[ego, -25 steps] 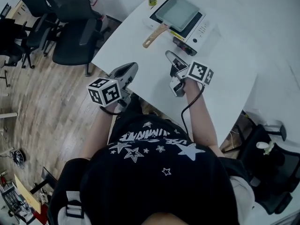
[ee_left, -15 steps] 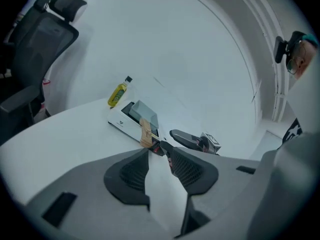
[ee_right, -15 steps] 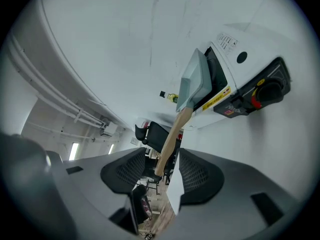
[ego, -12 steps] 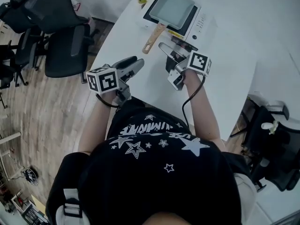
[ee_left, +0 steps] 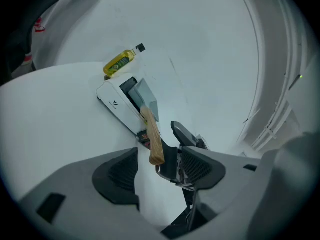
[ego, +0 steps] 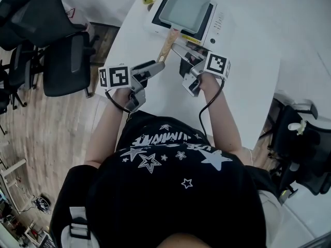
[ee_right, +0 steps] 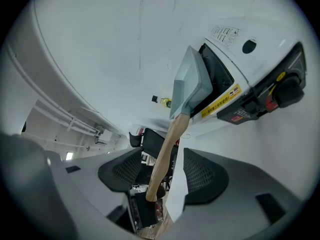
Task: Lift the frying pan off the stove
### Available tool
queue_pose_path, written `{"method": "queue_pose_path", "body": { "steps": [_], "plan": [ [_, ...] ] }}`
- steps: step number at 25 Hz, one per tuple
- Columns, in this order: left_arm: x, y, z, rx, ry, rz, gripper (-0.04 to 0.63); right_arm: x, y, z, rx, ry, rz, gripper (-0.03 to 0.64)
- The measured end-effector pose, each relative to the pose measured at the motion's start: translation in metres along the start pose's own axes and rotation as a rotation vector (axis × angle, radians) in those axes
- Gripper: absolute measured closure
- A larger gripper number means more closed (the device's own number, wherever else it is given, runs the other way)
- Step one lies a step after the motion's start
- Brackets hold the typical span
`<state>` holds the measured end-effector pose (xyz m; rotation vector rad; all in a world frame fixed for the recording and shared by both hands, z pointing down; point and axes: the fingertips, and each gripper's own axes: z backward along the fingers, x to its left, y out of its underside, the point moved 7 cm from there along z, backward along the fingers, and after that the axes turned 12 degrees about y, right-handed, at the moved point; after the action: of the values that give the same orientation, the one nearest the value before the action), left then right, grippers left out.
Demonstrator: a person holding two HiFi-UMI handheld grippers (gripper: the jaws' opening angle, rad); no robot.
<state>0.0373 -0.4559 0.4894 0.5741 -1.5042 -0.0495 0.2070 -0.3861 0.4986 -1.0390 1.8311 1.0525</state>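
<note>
1. Square frying pan (ego: 185, 9) sitting on portable stove (ego: 216, 26) at worktop (ego: 248, 87) far edge; wooden handle (ego: 166, 44) pointing toward both tools.
2. Jaws of left tool (ego: 155, 66) and right tool (ego: 184, 52) just been opening, now wide apart; handle end lined up between each pair, untouched.
3. Probably rigid and front-heavy; best gripped firmly on handle, near pan.

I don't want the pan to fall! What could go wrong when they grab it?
The jaws of the left gripper and right gripper have just been opening; the wooden handle shows between them, not gripped yet.
1. Two grippers crowd one narrow handle and may bump each other.
2. Held only near its handle's end, the frying pan could tip.
</note>
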Motion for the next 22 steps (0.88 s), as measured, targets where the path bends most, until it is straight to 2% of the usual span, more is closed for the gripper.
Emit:
{"method": "queue_pose_path", "body": {
  "steps": [3,12,16,22],
  "plan": [
    [0.008,-0.008,-0.008,0.017,0.031,0.04,0.336,-0.002,-0.004,-0.007,-0.003,0.006,-0.015,0.376],
    [0.032,-0.019,-0.026,0.082,0.062,0.148,0.336,-0.005,-0.008,-0.033,0.012,0.022,-0.04,0.376],
    [0.037,-0.024,-0.027,0.093,0.064,0.159,0.337,-0.01,-0.012,-0.036,0.006,0.033,-0.037,0.376],
    [0.038,-0.025,-0.035,0.166,0.098,0.16,0.339,-0.01,-0.013,-0.037,0.01,0.026,-0.069,0.376]
  ]
}}
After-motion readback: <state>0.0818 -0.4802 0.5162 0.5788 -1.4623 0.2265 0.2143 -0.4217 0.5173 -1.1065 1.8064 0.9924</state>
